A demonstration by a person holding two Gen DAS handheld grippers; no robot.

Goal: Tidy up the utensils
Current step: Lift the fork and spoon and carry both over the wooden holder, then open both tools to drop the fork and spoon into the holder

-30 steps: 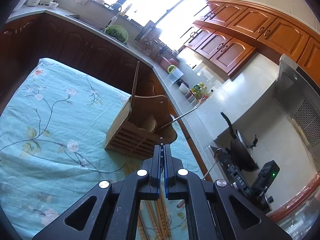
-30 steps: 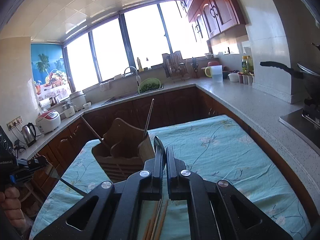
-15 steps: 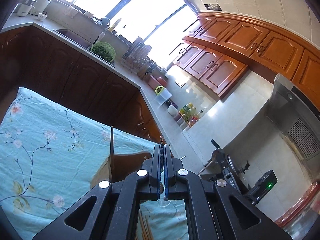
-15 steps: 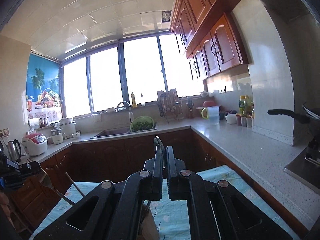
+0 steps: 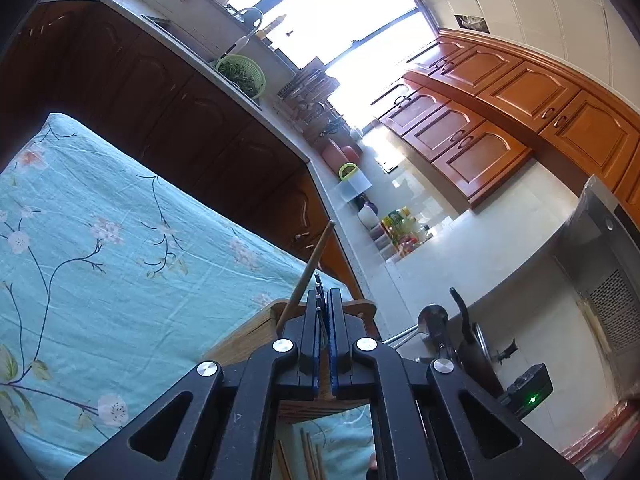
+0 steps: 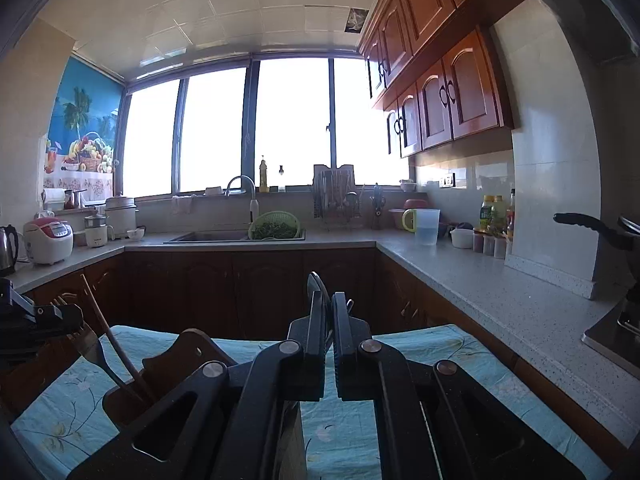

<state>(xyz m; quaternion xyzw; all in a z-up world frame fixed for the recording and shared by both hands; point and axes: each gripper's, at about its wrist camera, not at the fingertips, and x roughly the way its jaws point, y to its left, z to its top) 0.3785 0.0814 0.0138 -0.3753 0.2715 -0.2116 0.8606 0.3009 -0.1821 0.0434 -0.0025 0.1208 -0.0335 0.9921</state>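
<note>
A wooden utensil holder (image 5: 256, 330) stands on the teal floral tablecloth (image 5: 100, 264), just beyond my left gripper (image 5: 323, 300). A wooden chopstick (image 5: 308, 270) leans out of it. My left gripper is shut on a thin flat metal utensil whose tip shows above the fingers. My right gripper (image 6: 327, 308) is shut on a dark thin utensil handle (image 6: 316, 286). The holder (image 6: 168, 376) shows at lower left in the right wrist view, with a chopstick (image 6: 112, 344) in it. Loose chopsticks (image 5: 308, 456) lie on the cloth under my left gripper. The right gripper with a spoon (image 5: 432, 316) shows in the left wrist view.
A grey countertop (image 6: 500, 292) runs around the table, with a sink, a green colander (image 6: 276, 226), a jug, bottles and a rice cooker (image 6: 48, 240). A black pan (image 5: 476, 344) sits on the stove at right.
Both grippers have tilted and risen, then come back down a little; the holder now sits closer under them. Both stay shut on their utensils.
</note>
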